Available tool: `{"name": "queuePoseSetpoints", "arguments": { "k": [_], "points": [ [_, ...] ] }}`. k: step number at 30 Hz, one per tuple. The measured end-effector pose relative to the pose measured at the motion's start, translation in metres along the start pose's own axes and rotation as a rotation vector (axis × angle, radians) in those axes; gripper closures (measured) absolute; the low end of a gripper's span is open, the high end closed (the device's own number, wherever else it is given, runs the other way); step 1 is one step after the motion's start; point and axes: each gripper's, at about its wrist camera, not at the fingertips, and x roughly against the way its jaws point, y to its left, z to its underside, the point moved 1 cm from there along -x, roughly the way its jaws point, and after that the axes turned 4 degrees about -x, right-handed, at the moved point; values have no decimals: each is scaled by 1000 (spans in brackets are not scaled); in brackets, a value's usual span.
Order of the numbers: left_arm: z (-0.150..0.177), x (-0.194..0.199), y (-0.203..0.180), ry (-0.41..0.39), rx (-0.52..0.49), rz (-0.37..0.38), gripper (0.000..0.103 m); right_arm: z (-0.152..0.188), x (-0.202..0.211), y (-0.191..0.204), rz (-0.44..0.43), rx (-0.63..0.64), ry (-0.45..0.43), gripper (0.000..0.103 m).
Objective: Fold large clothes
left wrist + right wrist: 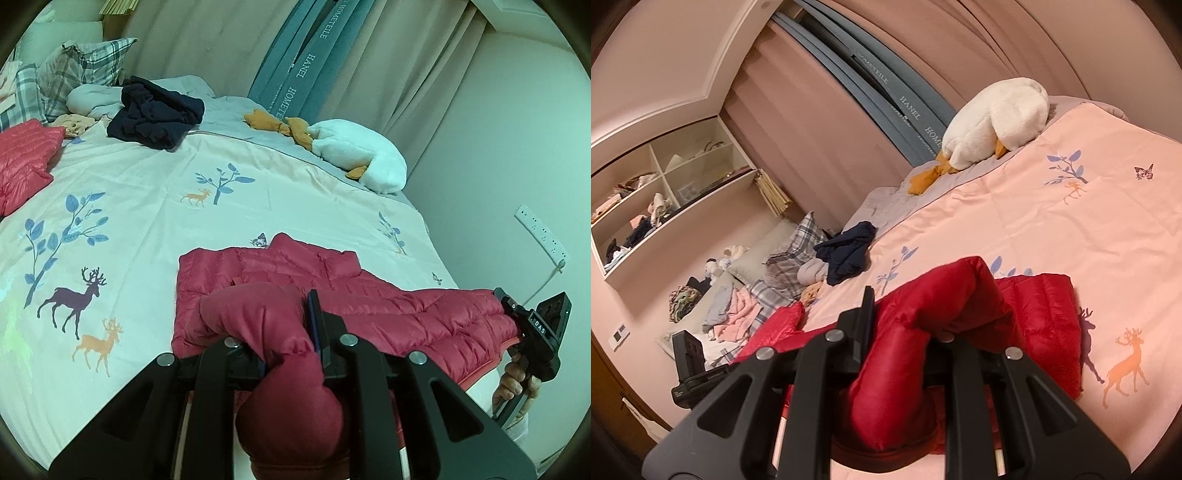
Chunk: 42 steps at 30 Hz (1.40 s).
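One red puffer jacket (332,295) lies spread on the near part of the bed cover (147,206) (pink, printed with deer). Each sleeve is pinched: the left gripper (291,354) has closed on one, the right gripper (897,354) on the other. Farther off rest a navy garment (155,114) and a plush goose (993,122).

Red puffer jacket (369,295): quilted, slightly glossy synthetic cloth. Duvet cover (147,206): smooth matt printed fabric. Goose toy (997,118): fuzzy plush. Left gripper (291,354): matt black plastic, metal pins.
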Motion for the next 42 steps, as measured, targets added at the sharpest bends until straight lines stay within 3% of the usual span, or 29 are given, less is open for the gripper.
{"name": "queuePoseSetpoints", "arguments": {
  "k": [42],
  "points": [
    [-14,-76,6,72,-30,-73,86,-3,-55,-35,141,-19,53,86]
  ]
}}
